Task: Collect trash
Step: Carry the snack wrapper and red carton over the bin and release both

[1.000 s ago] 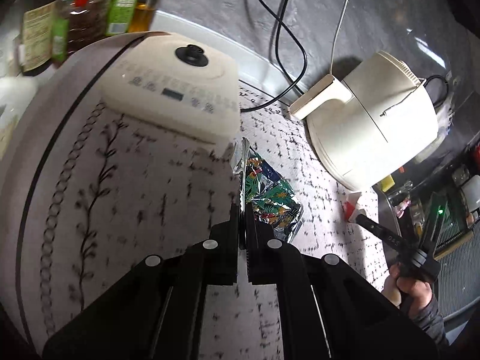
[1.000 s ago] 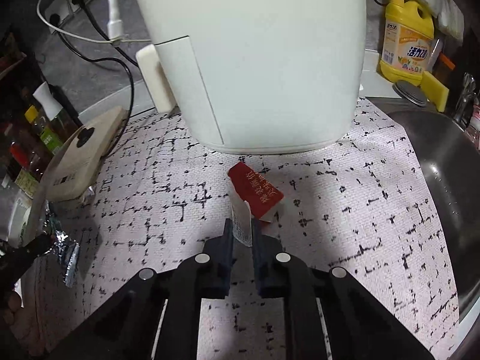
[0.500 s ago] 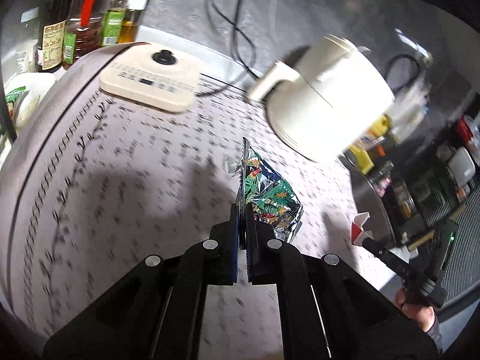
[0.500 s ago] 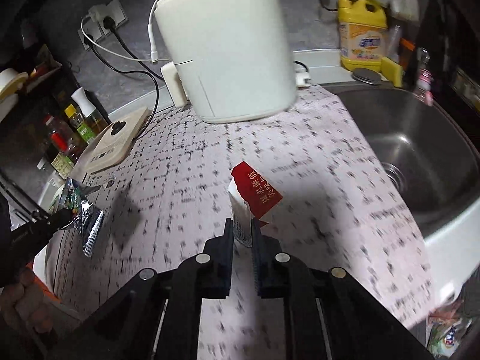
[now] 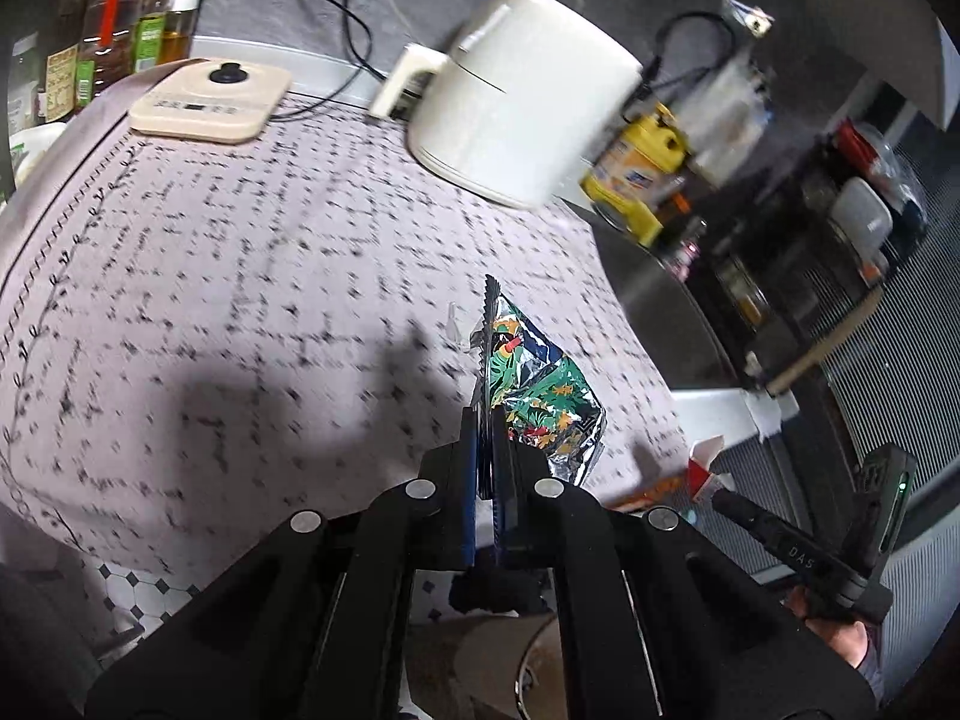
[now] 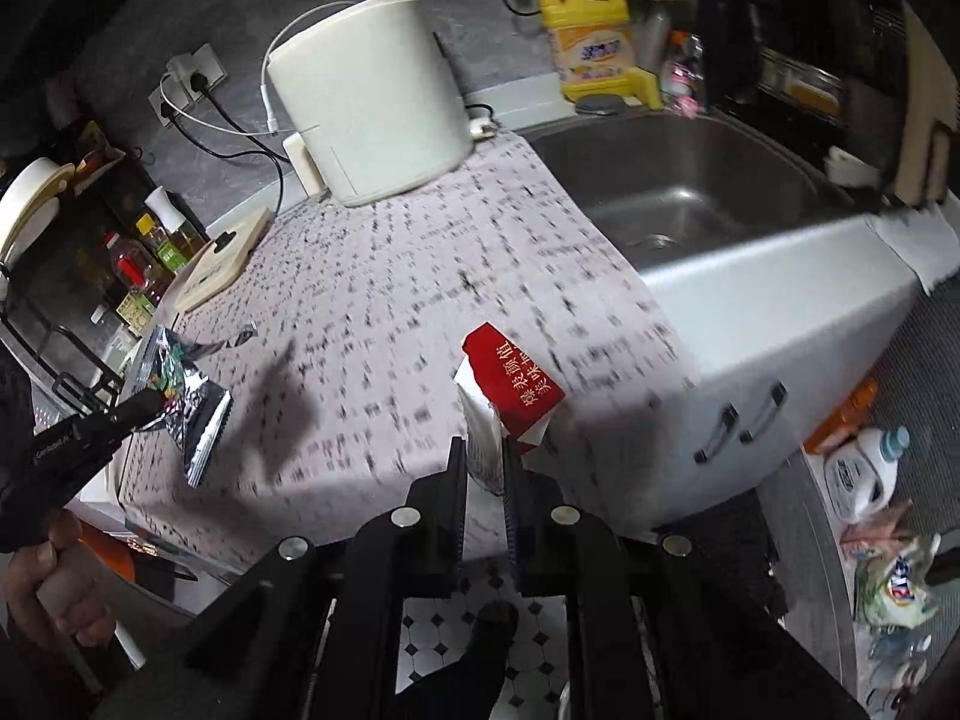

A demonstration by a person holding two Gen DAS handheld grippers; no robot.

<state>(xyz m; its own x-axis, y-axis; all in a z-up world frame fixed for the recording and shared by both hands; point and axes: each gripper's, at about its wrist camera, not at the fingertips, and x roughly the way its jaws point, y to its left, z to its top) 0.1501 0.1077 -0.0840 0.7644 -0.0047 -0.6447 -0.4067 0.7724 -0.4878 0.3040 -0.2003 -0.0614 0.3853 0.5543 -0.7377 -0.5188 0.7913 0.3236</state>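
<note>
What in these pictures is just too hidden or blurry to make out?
- Left wrist view: the foil snack wrapper shows its print, but its brand is unreadable; the left gripper covers its lower edge.
- Right wrist view: the red-and-white carton is partly hidden between the right gripper fingers.
- Both views: the tablecloth pattern is smeared by motion.
- No trash bin is clearly visible.

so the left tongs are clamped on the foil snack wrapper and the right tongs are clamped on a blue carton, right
Nearly. The left tongs are shut on the foil snack wrapper, but the carton pinched in the right tongs is red and white, not blue. The right wrist view shows it plainly.
</note>
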